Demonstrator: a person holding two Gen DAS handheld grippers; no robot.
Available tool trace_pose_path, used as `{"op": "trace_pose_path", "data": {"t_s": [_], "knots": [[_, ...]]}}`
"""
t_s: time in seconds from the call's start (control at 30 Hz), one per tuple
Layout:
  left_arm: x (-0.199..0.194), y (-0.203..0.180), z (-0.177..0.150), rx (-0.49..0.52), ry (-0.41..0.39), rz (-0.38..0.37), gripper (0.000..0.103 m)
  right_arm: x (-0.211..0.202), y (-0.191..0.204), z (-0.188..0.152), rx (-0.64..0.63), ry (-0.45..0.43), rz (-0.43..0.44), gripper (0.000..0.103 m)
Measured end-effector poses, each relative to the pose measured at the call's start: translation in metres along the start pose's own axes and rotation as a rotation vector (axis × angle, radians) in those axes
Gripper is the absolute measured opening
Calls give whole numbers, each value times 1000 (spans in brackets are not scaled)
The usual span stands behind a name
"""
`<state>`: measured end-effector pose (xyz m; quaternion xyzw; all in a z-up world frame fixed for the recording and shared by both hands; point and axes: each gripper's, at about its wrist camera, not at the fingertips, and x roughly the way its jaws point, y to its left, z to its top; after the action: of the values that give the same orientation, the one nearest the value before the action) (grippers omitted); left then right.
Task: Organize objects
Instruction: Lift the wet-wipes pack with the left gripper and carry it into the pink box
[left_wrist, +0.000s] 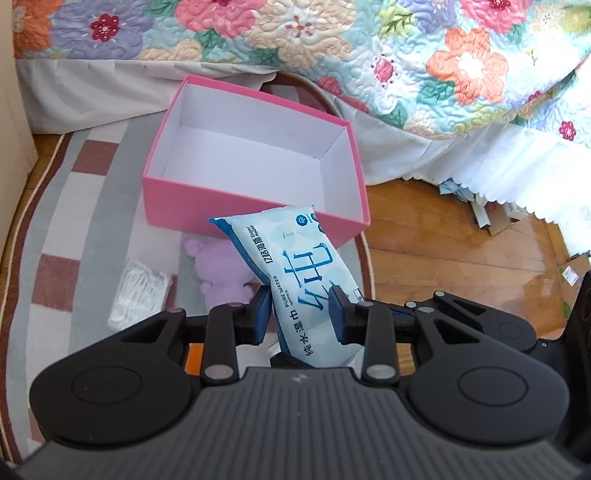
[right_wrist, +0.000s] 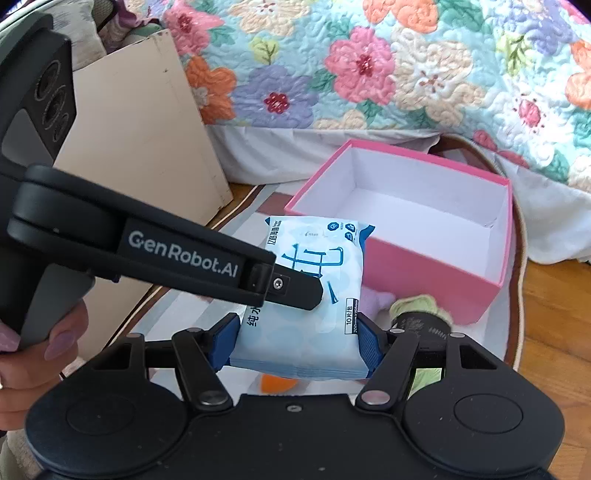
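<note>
The wipes pack (left_wrist: 295, 273), a soft, glossy, pillow-shaped plastic packet in pale blue and white with dark blue lettering, is held above the rug, its far end reaching over the near rim of the pink box (left_wrist: 255, 206). Both claws grip it. The left gripper (left_wrist: 301, 308) has its blue ribbed pads pressed on the pack's two long sides near its near end, jaws narrowed onto it. The right gripper (right_wrist: 299, 341) pinches the pack (right_wrist: 314, 291) the same way across its width, blue pads flush against the soft wrapper, which bulges slightly between them. In the right wrist view the left gripper's black arm crosses over the pack from the left.

The box is a rigid rectangular cardboard carton, matte pink outside, plain white inside, open-topped. It sits on a flat woven rug (left_wrist: 74, 229) with grey, white and brick-red checks and a rounded corded edge. Near the box on the rug lie a fuzzy lilac plush toy (left_wrist: 221, 273) and a clear crinkled packet of cotton swabs (left_wrist: 142, 291) to its left. Far behind hangs a quilted floral bedspread (left_wrist: 369, 55); right is a wooden plank floor (left_wrist: 443, 251).
</note>
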<state>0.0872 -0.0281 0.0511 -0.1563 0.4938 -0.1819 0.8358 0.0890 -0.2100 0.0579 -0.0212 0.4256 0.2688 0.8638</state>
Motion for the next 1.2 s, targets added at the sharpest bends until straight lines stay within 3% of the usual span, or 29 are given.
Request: {"op": "trace_pose_path", "data": {"t_s": [0.63, 0.83, 1.07, 1.2], "knots": [[49, -31, 83, 70, -20, -23, 34, 16, -59, 45, 120, -112, -52, 68], [86, -25, 102, 62, -10, -62, 34, 38, -84, 56, 142, -89, -78, 68], [133, -7, 133, 38, 25, -55, 34, 78, -111, 74, 190, -39, -42, 70], [157, 4, 146, 18, 45, -87, 34, 95, -122, 78, 178, -25, -48, 70]]}}
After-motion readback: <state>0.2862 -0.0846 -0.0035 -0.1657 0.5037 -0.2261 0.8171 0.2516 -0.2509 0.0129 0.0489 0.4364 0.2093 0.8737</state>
